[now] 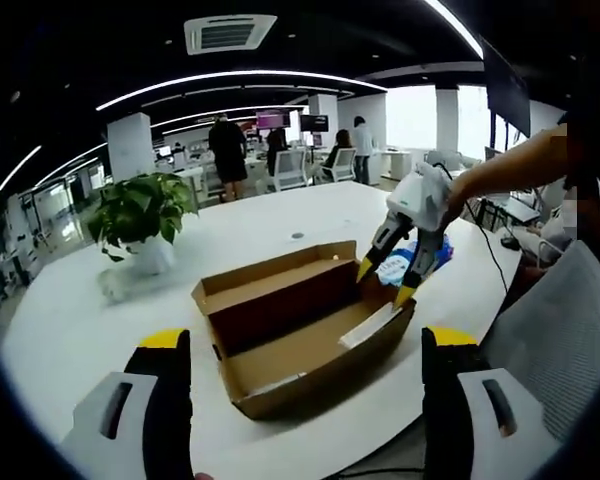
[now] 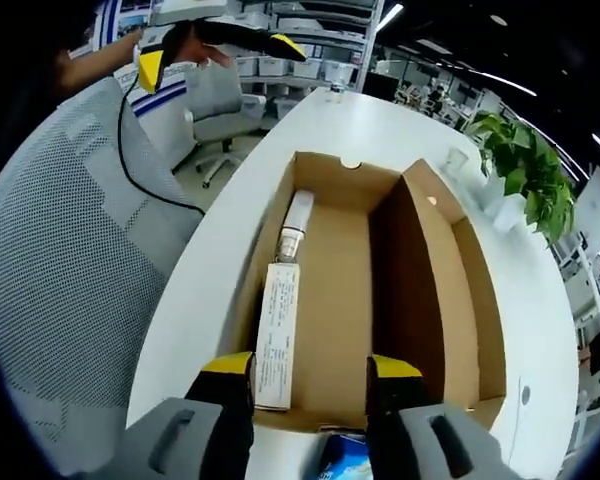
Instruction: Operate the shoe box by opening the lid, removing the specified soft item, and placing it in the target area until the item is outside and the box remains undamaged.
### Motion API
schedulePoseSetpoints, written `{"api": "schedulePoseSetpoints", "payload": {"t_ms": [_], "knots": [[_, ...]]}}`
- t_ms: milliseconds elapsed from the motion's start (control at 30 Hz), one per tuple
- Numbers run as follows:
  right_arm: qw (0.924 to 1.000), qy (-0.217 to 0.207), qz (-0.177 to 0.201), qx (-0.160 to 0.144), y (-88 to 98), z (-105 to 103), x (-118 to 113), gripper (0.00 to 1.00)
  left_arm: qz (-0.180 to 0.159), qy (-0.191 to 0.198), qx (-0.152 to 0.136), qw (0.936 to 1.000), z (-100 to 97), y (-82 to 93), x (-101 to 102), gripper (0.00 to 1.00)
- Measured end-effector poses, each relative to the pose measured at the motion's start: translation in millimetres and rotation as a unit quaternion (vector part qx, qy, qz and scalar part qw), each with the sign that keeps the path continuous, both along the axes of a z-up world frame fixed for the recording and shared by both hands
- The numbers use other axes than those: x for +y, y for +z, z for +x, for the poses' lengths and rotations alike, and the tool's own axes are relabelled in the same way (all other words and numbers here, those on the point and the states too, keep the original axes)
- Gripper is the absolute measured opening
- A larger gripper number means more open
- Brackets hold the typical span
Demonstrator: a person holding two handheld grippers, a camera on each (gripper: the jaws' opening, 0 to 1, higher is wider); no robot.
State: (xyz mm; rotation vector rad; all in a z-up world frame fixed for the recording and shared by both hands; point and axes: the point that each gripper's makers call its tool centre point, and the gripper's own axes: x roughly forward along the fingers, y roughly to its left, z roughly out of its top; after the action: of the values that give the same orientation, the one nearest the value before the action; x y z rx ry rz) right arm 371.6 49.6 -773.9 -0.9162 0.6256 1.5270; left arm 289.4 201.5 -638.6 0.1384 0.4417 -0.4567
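Cardboard shoe box (image 1: 302, 330): brown, open on the white table (image 1: 70, 330), its lid (image 1: 270, 272) folded back and standing along the far side in the left gripper view; in the right gripper view the same box (image 2: 365, 290) ran away from the camera, the lid (image 2: 455, 290) lying to the right.
Inside the box: bare cardboard floor, with a white label strip (image 2: 277, 335) and a white roll of paper (image 2: 297, 222) along the left wall.
Soft item (image 1: 412, 262): a blue and white packet, outside the box, gripped between the yellow tips of the right gripper (image 1: 385, 283) just past the box's far end; its blue edge (image 2: 345, 458) showed between the jaws at the bottom of the right gripper view.
Right gripper state: jaws drawn narrow, clamped on the packet.
Left gripper (image 1: 307, 345): jaws spread wide, holding nothing, near the box's close end; it also appeared raised at the top left of the right gripper view (image 2: 220, 50).
Surroundings: a potted plant (image 1: 140, 215) on the table, a grey mesh chair (image 2: 70, 270) beside it, people standing in the office behind.
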Motion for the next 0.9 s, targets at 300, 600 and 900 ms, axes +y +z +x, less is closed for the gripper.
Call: {"api": "schedulePoseSetpoints", "payload": {"t_ms": [300, 600, 900], "knots": [[0.9996, 0.020, -0.008, 0.019, -13.1, -7.9, 12.1, 0.36, 0.004, 0.017, -0.007, 0.9998, -0.2, 8.3, 19.4, 0.99], [0.9990, 0.025, -0.016, 0.033, -24.5, -12.0, 19.4, 0.31, -0.003, 0.032, -0.011, 0.9994, -2.7, 10.1, 26.1, 0.97], [0.9990, 0.020, -0.021, 0.035, -27.6, -13.0, 23.2, 0.16, -0.009, 0.033, -0.007, 0.9994, -4.5, 3.8, 23.2, 0.96]]}}
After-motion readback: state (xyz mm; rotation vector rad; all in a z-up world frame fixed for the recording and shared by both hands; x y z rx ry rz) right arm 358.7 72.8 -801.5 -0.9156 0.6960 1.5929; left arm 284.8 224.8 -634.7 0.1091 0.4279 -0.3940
